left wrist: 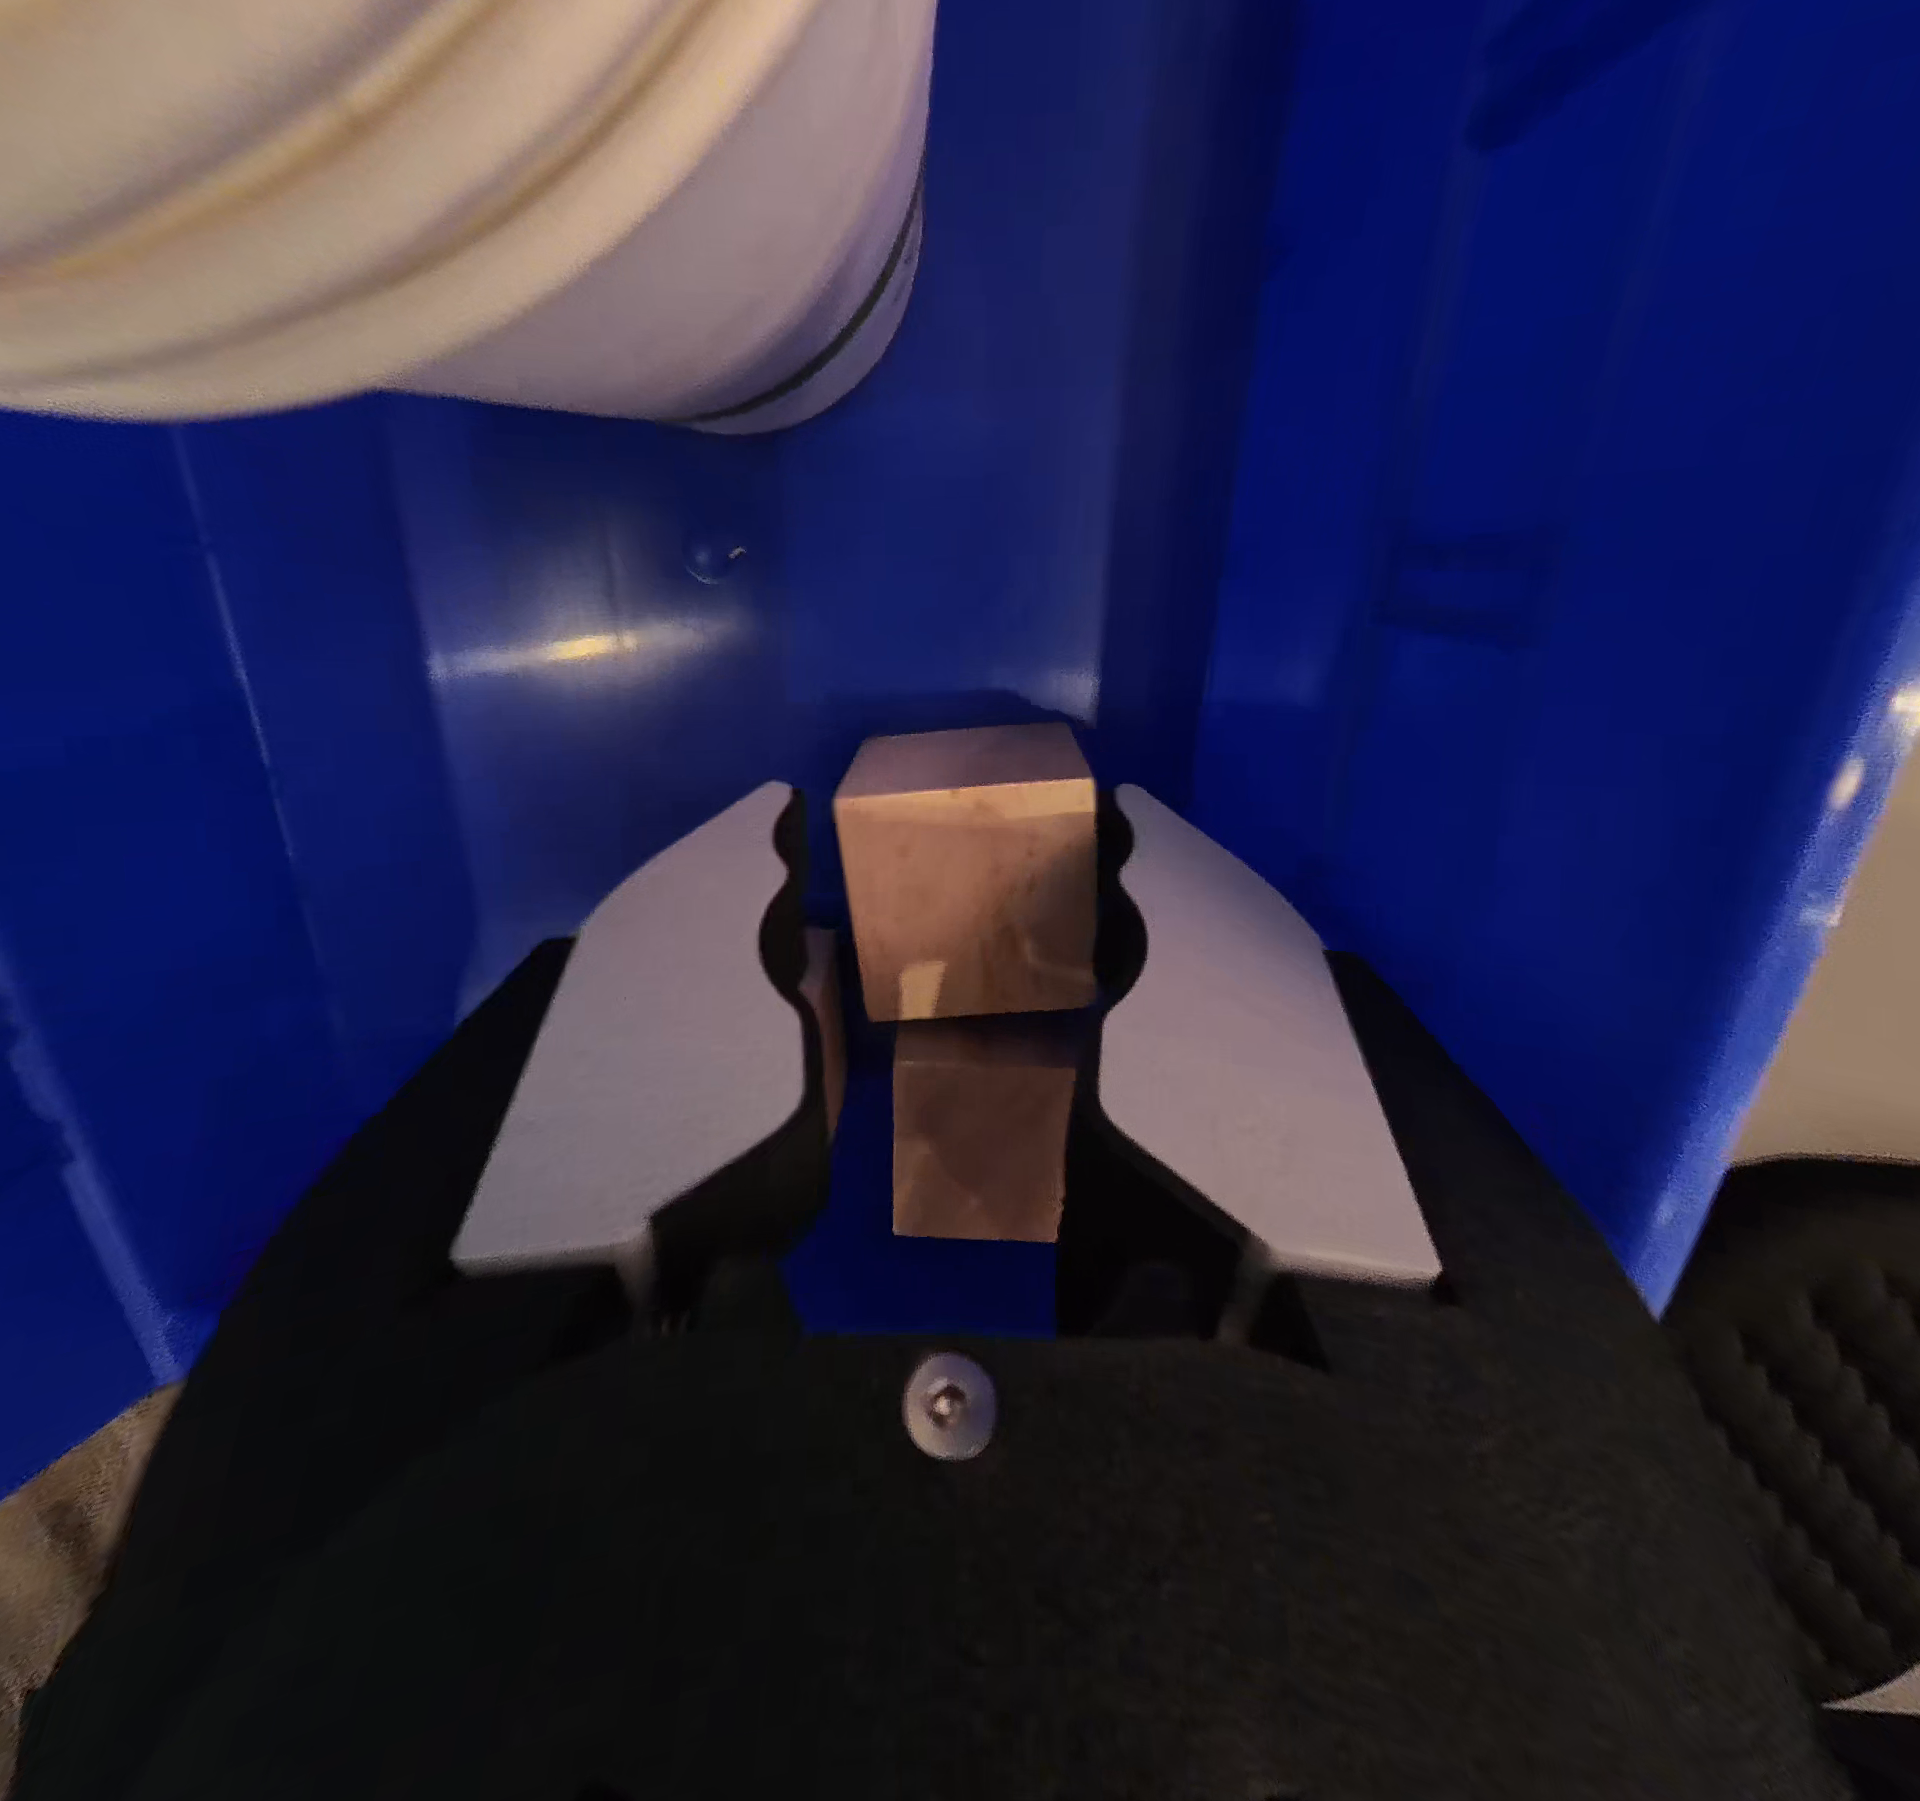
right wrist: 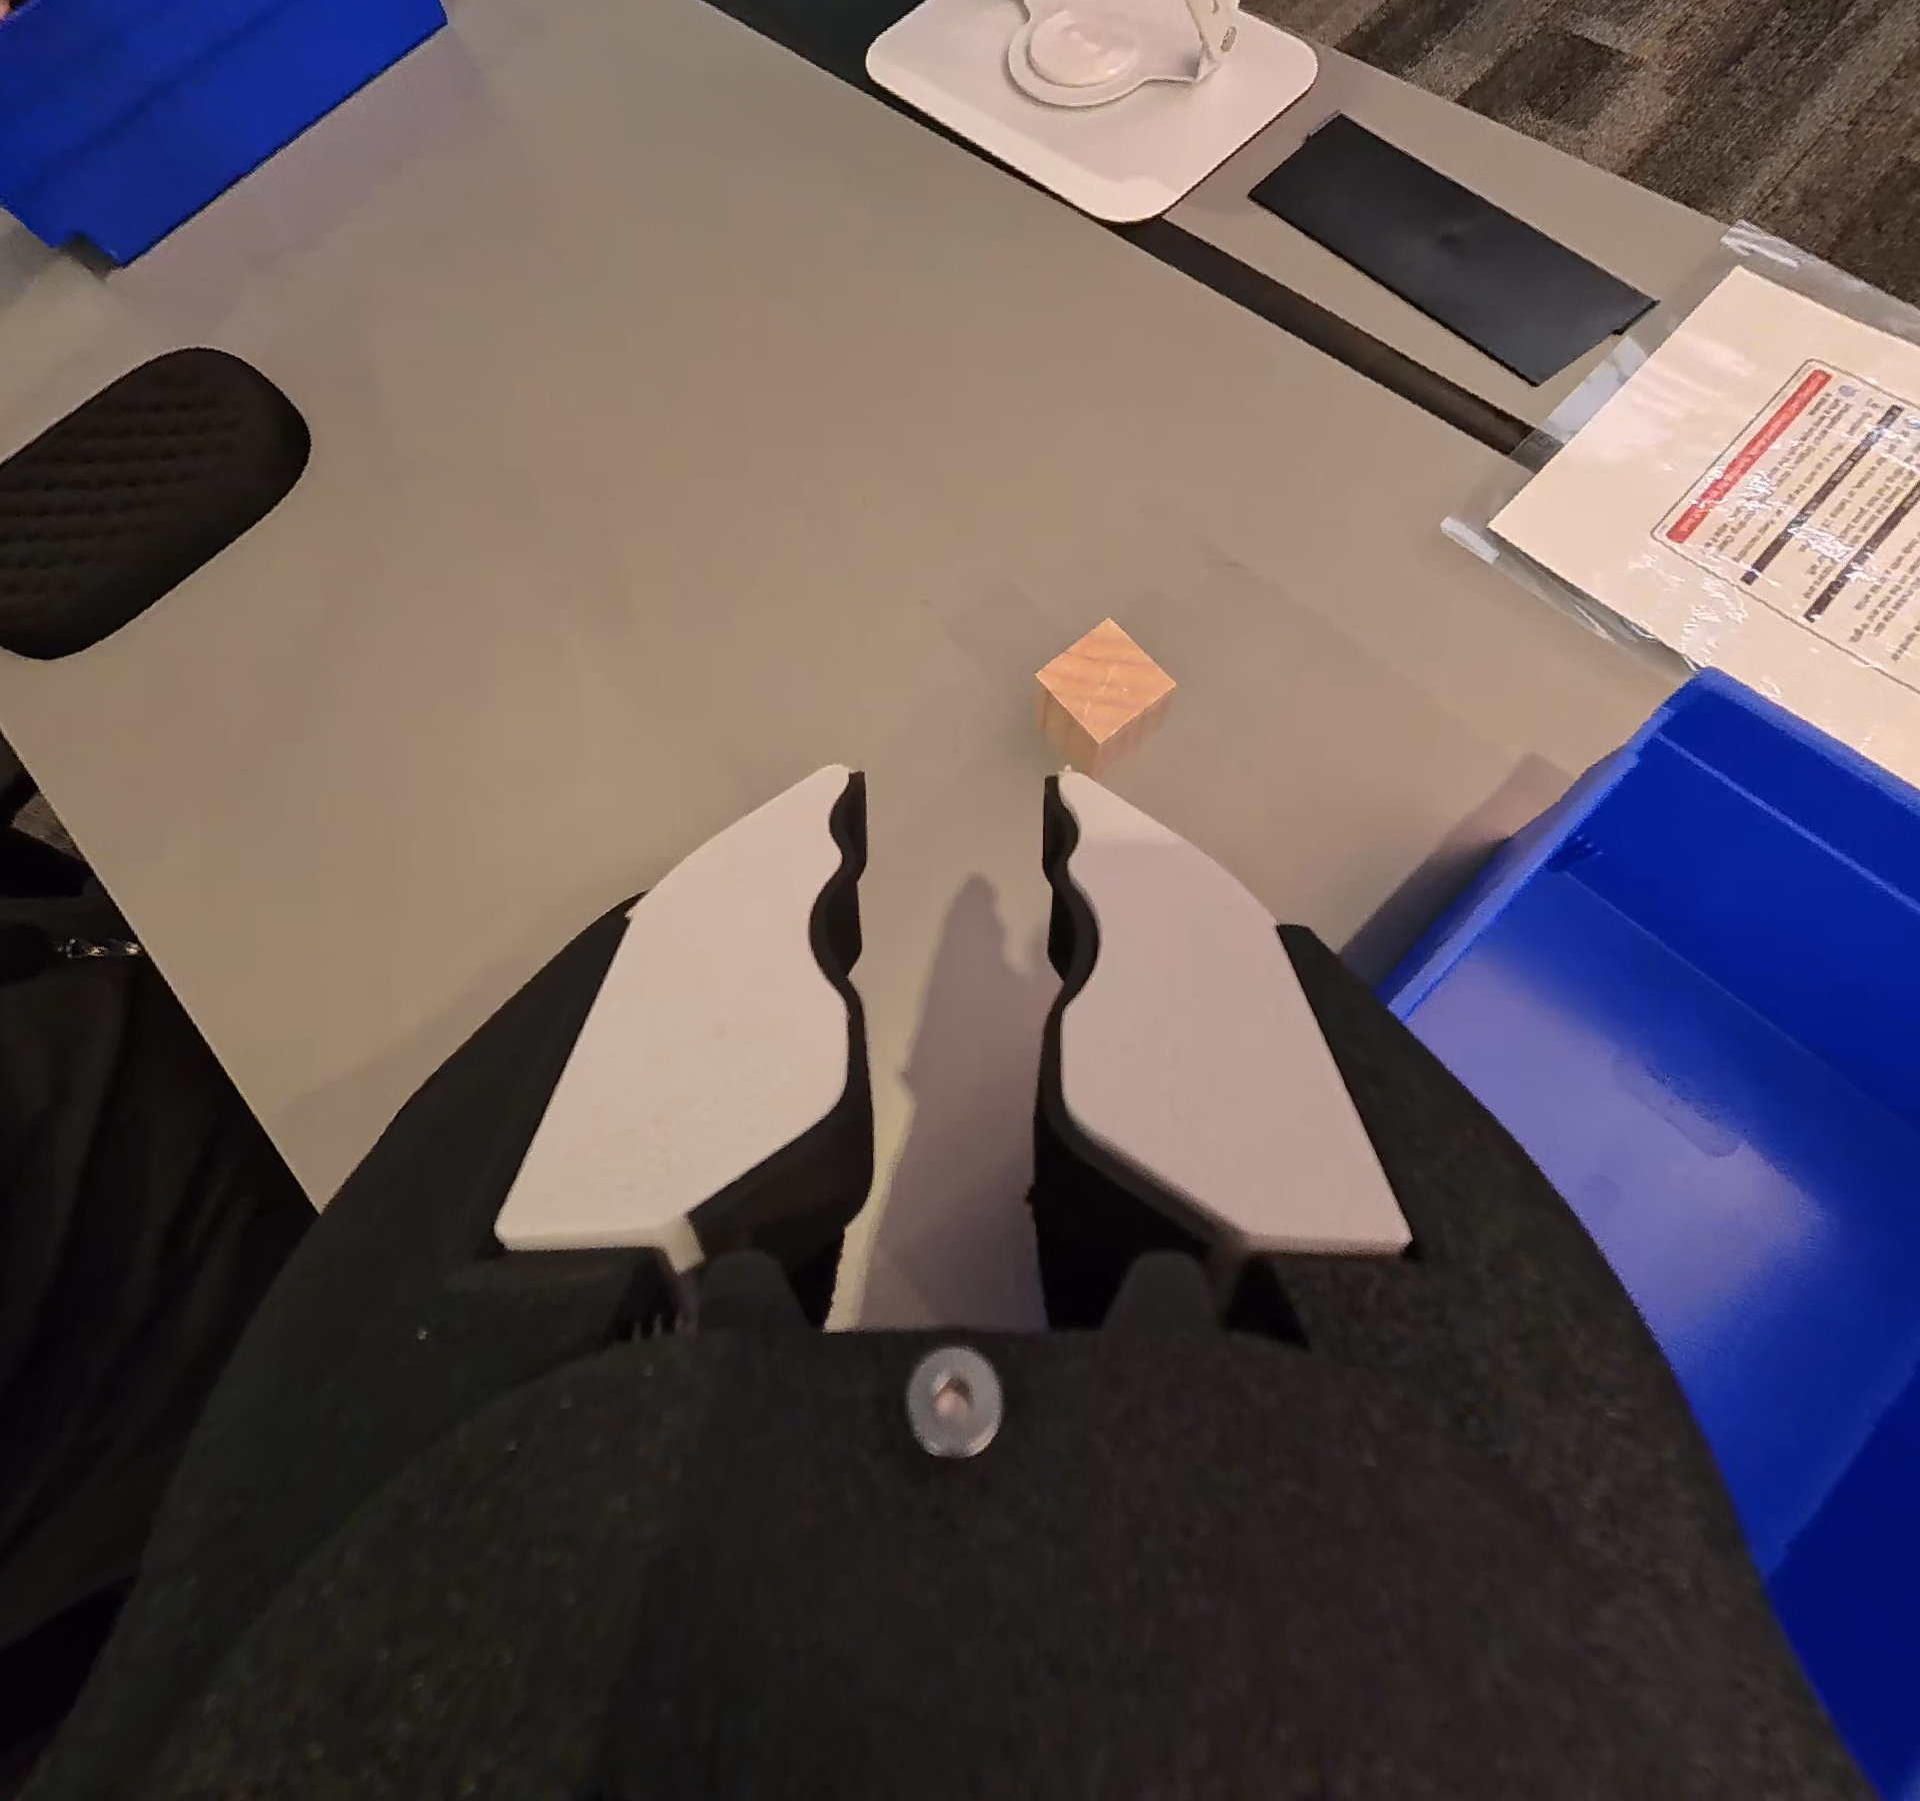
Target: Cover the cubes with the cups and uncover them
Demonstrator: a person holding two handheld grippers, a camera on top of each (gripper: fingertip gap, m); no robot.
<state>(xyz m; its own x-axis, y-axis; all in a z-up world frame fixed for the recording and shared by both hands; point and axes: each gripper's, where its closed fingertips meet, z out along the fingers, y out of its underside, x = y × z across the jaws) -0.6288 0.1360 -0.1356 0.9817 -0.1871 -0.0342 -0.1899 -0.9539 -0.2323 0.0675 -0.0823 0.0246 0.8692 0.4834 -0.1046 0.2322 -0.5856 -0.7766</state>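
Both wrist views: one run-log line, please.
left gripper: around cube in blue bin, cup nearby | right gripper: open, table cube uncovered

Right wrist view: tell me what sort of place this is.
Probably an office or lab workstation set up for tabletop recording. A grey table holds blue plastic storage bins, a white tablet-style stand and a laminated instruction sheet, with office carpet beyond the table edge.

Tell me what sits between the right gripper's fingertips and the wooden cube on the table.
Nothing: in the right wrist view only bare grey table separates the right gripper from the wooden cube, which sits just beyond its right fingertip.
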